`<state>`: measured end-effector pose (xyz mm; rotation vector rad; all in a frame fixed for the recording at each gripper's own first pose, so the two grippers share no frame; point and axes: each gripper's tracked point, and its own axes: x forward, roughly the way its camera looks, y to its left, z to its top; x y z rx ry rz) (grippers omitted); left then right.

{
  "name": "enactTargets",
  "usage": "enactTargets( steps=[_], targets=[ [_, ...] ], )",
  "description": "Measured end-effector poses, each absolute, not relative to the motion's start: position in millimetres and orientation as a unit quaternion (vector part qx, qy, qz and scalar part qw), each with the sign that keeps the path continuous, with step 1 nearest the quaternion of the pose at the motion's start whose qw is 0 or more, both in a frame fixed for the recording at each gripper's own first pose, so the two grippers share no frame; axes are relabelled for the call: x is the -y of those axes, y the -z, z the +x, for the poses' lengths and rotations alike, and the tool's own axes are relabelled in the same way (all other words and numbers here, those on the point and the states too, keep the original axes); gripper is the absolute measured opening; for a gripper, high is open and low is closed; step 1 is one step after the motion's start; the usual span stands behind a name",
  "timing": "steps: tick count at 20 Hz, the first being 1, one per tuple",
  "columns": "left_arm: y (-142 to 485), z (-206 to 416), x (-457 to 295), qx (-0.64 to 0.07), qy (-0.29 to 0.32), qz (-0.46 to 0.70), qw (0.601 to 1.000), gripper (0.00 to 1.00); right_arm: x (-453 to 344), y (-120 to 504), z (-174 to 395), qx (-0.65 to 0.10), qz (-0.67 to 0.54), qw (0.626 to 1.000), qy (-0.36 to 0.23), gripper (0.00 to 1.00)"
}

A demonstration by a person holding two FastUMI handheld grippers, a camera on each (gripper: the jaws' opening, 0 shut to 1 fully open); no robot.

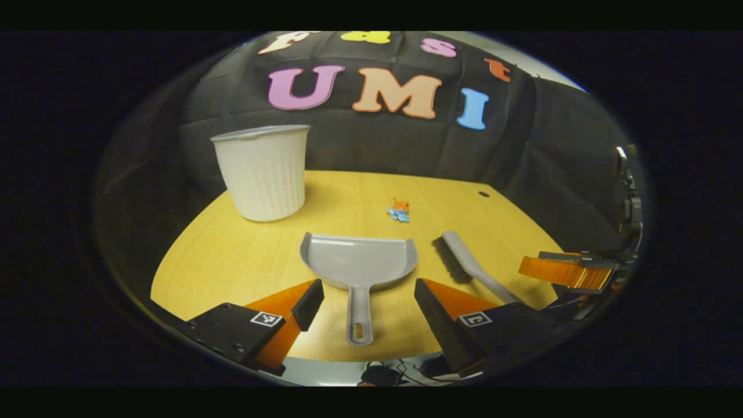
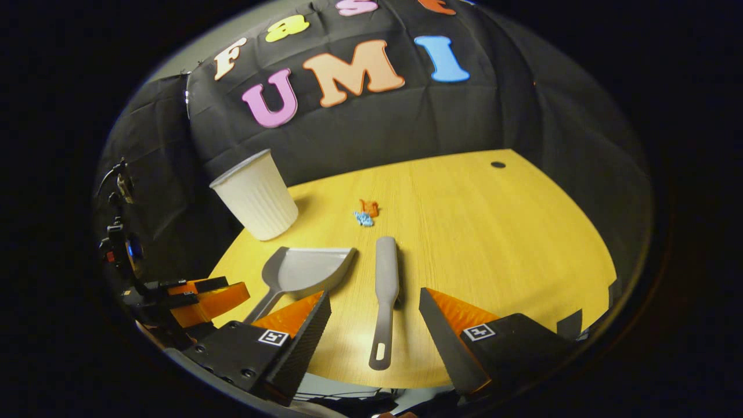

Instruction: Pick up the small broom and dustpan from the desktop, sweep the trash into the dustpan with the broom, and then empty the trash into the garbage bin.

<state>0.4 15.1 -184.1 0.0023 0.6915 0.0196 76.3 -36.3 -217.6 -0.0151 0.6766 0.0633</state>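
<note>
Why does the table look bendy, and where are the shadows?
Left gripper view: the fisheye lens curves the table edge, and the bin throws a soft shadow to its right. Right gripper view: the same bending, the bin leans, a pale glare lies by the broom handle, and the trash looks small and blurry.

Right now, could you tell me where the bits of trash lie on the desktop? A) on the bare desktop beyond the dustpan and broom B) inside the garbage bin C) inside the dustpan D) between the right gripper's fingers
A: the trash lies on the bare desktop, beyond the dustpan and broom, right of the garbage bin.
</note>
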Motion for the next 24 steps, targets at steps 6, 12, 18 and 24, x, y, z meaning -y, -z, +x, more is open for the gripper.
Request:
enactTargets(
  steps=[6,12,18,24],
  targets=[
    [235.2,12.4,-28.9,-0.437,-0.011,0.005,0.899,0.96,59.8,296.8,98.3,-0.465,-0.053,0.884,-0.017,0.93],
    [273.6,15.0,-26.1,-0.498,-0.003,0.032,0.867,0.96,63.5,333.6,113.3,-0.519,-0.047,0.854,-0.006,0.93],
    [287.9,21.0,-30.9,-0.532,0.011,0.066,0.844,0.96,67.4,336.1,116.6,-0.528,-0.054,0.847,0.001,0.91],
    [295.0,17.7,-40.8,-0.553,-0.006,0.073,0.83,0.68,68.1,340.7,114.1,-0.533,-0.059,0.844,0.004,0.39]
  ],
)
